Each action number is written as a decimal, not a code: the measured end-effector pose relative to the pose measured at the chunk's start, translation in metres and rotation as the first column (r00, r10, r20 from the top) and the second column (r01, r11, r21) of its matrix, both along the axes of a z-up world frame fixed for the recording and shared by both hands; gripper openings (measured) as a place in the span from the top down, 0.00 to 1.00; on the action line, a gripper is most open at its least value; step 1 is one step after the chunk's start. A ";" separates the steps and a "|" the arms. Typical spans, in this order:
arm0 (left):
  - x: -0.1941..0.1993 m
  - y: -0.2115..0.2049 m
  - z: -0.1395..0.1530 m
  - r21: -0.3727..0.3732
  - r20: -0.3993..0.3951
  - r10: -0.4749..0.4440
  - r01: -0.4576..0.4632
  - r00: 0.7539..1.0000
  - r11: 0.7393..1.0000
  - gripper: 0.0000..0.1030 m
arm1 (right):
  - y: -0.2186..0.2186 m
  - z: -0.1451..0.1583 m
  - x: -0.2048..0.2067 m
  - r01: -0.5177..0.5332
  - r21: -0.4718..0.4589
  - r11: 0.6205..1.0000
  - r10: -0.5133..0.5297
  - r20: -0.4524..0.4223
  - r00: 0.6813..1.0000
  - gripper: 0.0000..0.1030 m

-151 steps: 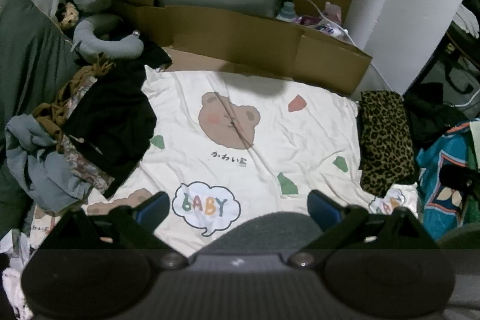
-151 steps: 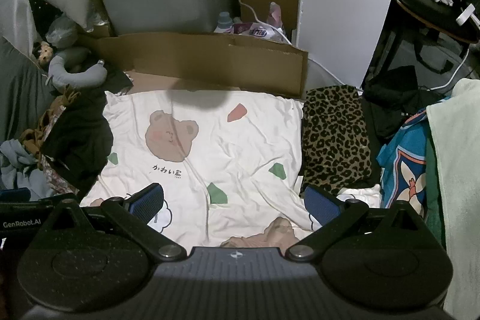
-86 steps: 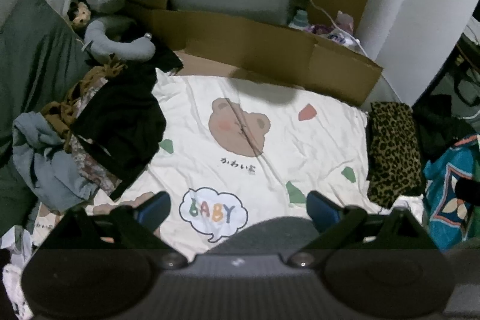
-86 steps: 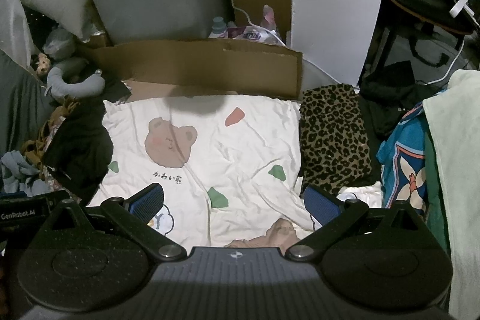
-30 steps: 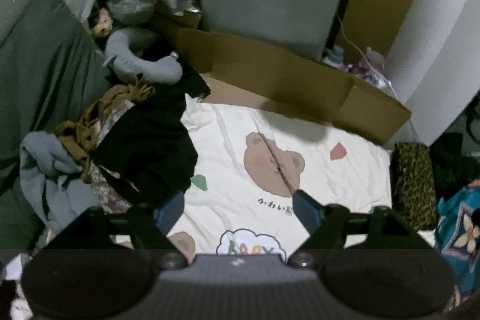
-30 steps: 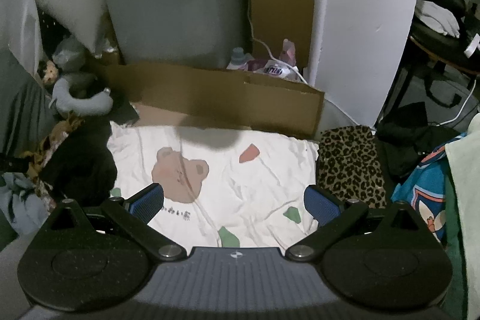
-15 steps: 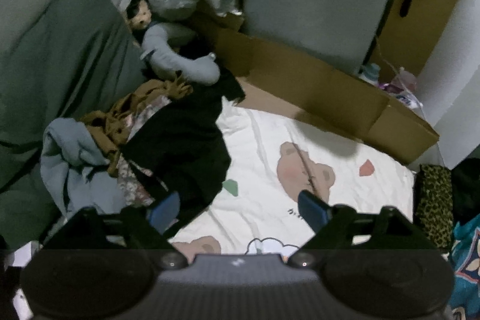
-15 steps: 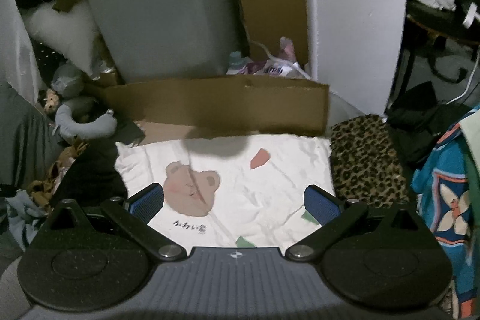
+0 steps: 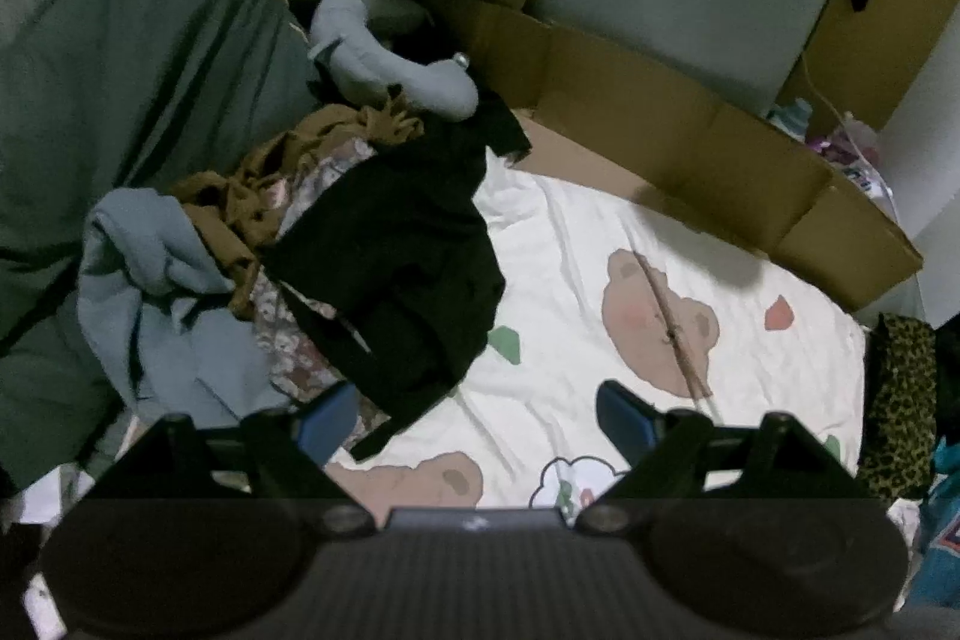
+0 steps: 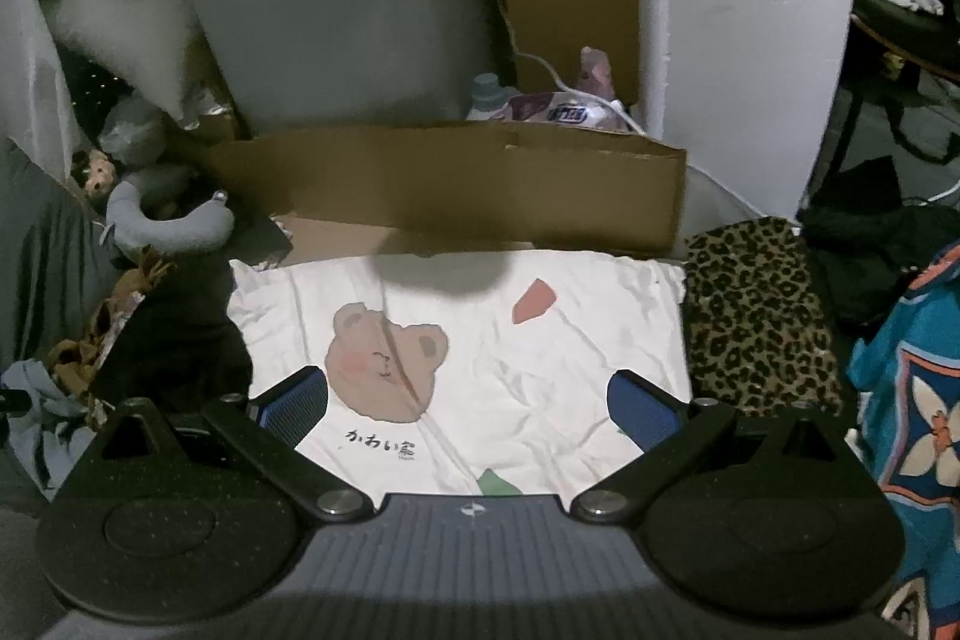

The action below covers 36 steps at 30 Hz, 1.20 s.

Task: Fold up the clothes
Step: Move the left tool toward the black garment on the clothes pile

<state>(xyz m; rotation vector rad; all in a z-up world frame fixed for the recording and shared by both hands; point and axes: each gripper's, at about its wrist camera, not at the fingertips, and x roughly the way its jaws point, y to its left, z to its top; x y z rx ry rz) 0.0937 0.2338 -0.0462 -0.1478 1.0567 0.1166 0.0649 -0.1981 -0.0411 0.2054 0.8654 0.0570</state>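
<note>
Cream cotton fills the middle of my left wrist view: a cream sheet printed with brown bear faces (image 9: 600, 244), spread flat and creased. My left gripper (image 9: 474, 415) hangs over its near edge with the jaws spread wide and nothing between them; the blue pads show bare cloth in the gap. At the sheet's left edge lies the heap of unfolded clothes. On top is a crumpled black garment (image 9: 396, 274), its lower corner spilling onto the sheet just ahead of my left pad. Beside it, further left, sit a pale blue sweatshirt (image 9: 150, 292) and a brown fringed cloth (image 9: 270, 178) over a floral print piece. Behind the heap a grey curved plush cushion (image 9: 390, 70) rests against a green bedcover (image 9: 120, 58). A flattened brown cardboard box (image 9: 690, 142) borders the sheet's far edge.

From the right wrist view, my right gripper (image 10: 468, 406) also stands wide open and holds nothing, poised over the near part of the same sheet, with the bear face and some small printed script between the pads. A folded leopard-print garment (image 10: 756, 316) lies touching the sheet's right edge. Past it is a blue cloth with an orange and white flower pattern (image 10: 912, 376), and a dark bundle behind that may be more clothing, though the dim light leaves me unsure. The black garment shows as a dark mass at the sheet's left side.
</note>
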 end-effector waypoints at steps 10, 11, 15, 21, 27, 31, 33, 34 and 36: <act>0.012 0.014 -0.046 -0.013 -0.037 0.031 -0.032 0.999 0.999 0.14 | 0.015 -0.033 0.024 -0.030 0.062 0.998 0.032 -0.020 0.999 0.01; 0.013 0.015 -0.051 -0.007 -0.048 0.036 -0.036 0.998 0.999 0.14 | 0.015 -0.037 0.027 -0.029 0.071 0.997 0.031 -0.024 0.999 0.01; 0.014 0.023 -0.069 -0.013 -0.073 0.050 -0.051 0.996 0.999 0.14 | 0.019 -0.053 0.033 -0.035 0.075 0.997 0.038 -0.030 0.999 0.01; 0.016 0.037 -0.092 -0.004 -0.086 0.075 -0.076 0.993 0.997 0.14 | 0.029 -0.076 0.043 -0.057 0.035 0.998 0.059 -0.051 0.997 0.01; 0.023 0.045 -0.115 -0.016 -0.077 0.106 -0.107 0.991 0.994 0.15 | 0.040 -0.097 0.053 -0.088 0.010 0.996 0.089 -0.053 0.995 0.01; 0.029 0.044 -0.128 -0.011 -0.065 0.100 -0.101 0.993 0.995 0.15 | 0.042 -0.114 0.057 -0.098 0.077 0.992 0.103 -0.066 0.992 0.01; 0.033 0.045 -0.136 -0.009 -0.058 0.092 -0.093 0.994 0.996 0.16 | 0.043 -0.122 0.060 -0.096 0.112 0.989 0.105 -0.074 0.992 0.02; 0.034 0.046 -0.140 -0.015 -0.055 0.092 -0.093 0.994 0.996 0.17 | 0.044 -0.126 0.061 -0.093 0.122 0.988 0.103 -0.080 0.991 0.02; 0.038 0.049 -0.148 -0.015 -0.054 0.101 -0.102 0.993 0.995 0.19 | 0.049 -0.137 0.062 -0.095 0.124 0.988 0.107 -0.093 0.990 0.02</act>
